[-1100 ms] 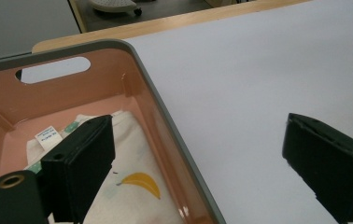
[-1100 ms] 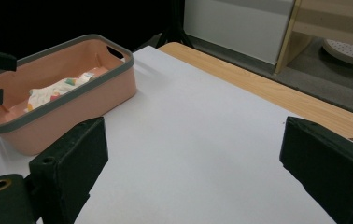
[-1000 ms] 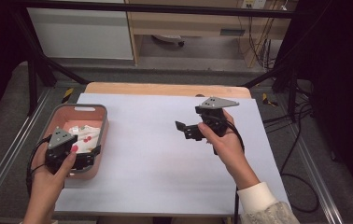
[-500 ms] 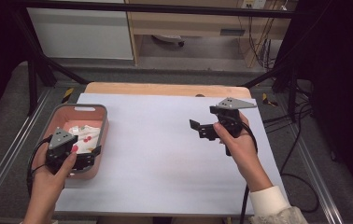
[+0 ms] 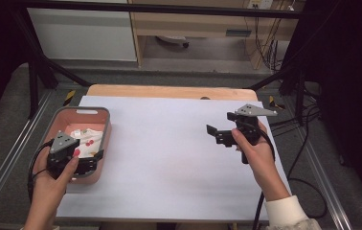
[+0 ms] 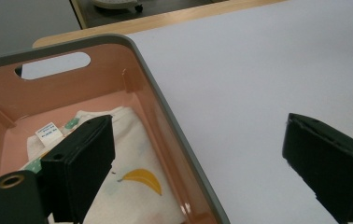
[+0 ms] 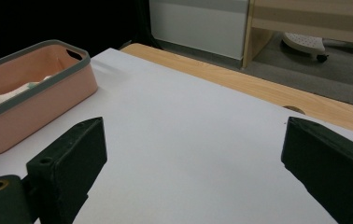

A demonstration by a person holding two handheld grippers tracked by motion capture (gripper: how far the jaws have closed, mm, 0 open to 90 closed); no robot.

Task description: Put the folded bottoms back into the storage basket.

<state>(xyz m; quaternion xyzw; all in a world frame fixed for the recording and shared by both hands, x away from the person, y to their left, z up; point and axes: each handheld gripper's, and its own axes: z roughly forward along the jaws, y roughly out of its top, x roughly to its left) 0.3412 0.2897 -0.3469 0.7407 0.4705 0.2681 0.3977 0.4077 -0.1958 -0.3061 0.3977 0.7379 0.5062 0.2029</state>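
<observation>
A pink basket with a grey rim (image 5: 76, 110) stands at the left of the white table top (image 5: 169, 158). Inside lies a folded white cloth with fruit prints (image 5: 87, 140). My left gripper (image 5: 93, 159) hovers over the basket's near right wall, open and empty. In the left gripper view its jaws straddle the basket rim (image 6: 165, 112), one over the cloth (image 6: 132, 186), the other over the table. My right gripper (image 5: 219, 135) is held open and empty above the right part of the table. It faces left towards the basket (image 7: 39, 93), where the cloth (image 7: 16, 93) peeks out.
A wooden table edge (image 5: 169, 91) runs along the back. Metal rails flank the table, and cables (image 5: 308, 143) hang at the right. On the floor beyond stand a white cabinet (image 5: 83, 33) and a wooden shelf unit (image 5: 193, 24).
My right gripper has drifted to the right, away from the table's middle, still open. The left gripper has stayed over the basket.
</observation>
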